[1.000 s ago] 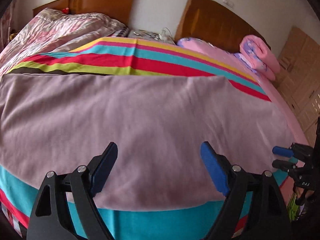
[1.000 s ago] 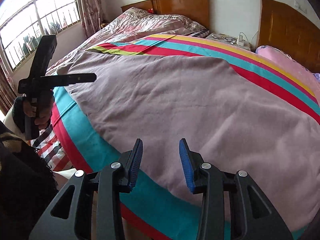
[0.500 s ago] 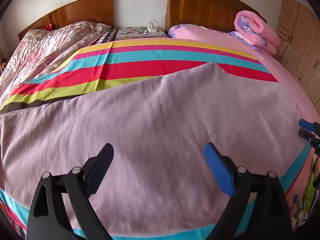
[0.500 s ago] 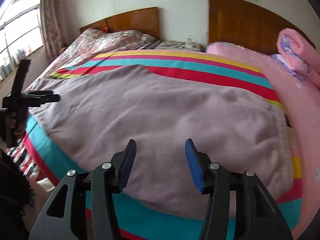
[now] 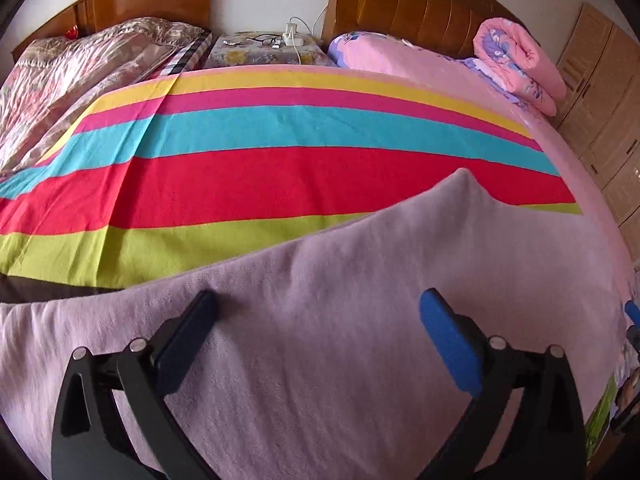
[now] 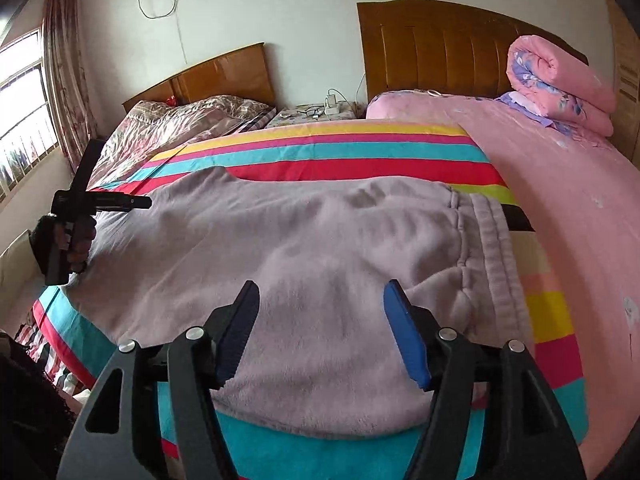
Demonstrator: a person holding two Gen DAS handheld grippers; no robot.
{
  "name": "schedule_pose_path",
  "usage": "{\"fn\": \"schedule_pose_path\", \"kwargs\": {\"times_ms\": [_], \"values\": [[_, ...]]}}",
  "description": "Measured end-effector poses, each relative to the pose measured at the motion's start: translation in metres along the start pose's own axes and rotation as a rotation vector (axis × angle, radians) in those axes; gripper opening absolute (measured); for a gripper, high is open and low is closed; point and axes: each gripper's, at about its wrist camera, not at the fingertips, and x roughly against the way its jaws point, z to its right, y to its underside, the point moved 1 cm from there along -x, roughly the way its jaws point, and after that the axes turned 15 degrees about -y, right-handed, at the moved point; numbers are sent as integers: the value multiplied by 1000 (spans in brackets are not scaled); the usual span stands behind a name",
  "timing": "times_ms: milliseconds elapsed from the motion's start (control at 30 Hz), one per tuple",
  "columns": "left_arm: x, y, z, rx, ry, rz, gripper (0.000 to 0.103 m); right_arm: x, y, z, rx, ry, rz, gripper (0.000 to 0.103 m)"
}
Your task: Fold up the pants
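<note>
The mauve fleece pants (image 6: 312,240) lie flat across the striped sheet, waistband (image 6: 492,256) at the right. In the left wrist view the pants (image 5: 360,300) fill the lower half, with a pointed crotch corner at the top. My left gripper (image 5: 318,306) is open and empty, low over the pants; it also shows in the right wrist view (image 6: 148,202) at the left end of the pants. My right gripper (image 6: 320,296) is open and empty, low over the cloth near the waistband. One right fingertip (image 5: 632,310) shows at the right edge of the left wrist view.
The striped sheet (image 5: 280,176) covers the bed. A rolled pink quilt (image 6: 560,84) lies by the headboard. A second bed with a floral quilt (image 6: 180,128) is on the left, a nightstand (image 5: 264,50) between. Wardrobe (image 5: 600,92) on the right. Window (image 6: 20,120) on the left.
Both grippers have swung to the right and moved closer over the pants. The right gripper's jaws have opened wider. The waistband has come into the right wrist view.
</note>
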Motion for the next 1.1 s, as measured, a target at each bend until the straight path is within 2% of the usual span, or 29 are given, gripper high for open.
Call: {"fn": "schedule_pose_path", "kwargs": {"times_ms": [67,133,233,267,367,400,433,467,533,633,767,833,900,967,1033,1100], "values": [[4,-3,5,6,-29,1,101,-12,-15,-11,30,-14,-7,64],[15,-4,12,13,-20,43,101,-27,-32,-23,90,-41,-25,67],[22,-10,39,-55,-17,81,101,-68,-61,-34,149,-61,-97,79],[20,-13,50,-86,-24,83,101,-82,-68,-34,153,-58,-117,79],[3,-19,80,-143,-5,32,101,-130,-80,-15,89,7,-253,79],[-5,-20,87,-158,-19,24,101,-142,-78,-4,51,10,-292,79],[-10,-21,93,-182,-70,45,102,-148,-74,8,16,0,-309,79],[-10,-19,98,-203,-92,78,102,-150,-71,16,-2,-18,-299,80],[-14,-23,98,-193,-77,75,102,-145,-70,23,-19,-62,-268,81],[-19,-27,93,-156,-53,68,102,-140,-67,27,-30,-37,-260,81],[-17,-26,94,-139,-58,82,102,-143,-62,24,8,-3,-250,82],[-8,-24,85,-98,-55,110,100,-147,-62,19,35,17,-266,86],[17,-16,66,-39,-33,176,98,-147,-63,13,39,51,-281,86],[51,-5,37,29,20,242,99,-144,-65,5,24,141,-281,86],[88,17,-10,116,31,306,99,-137,-70,-16,43,168,-248,86],[120,45,-67,222,22,357,100,-133,-75,-47,78,121,-194,86]]}}
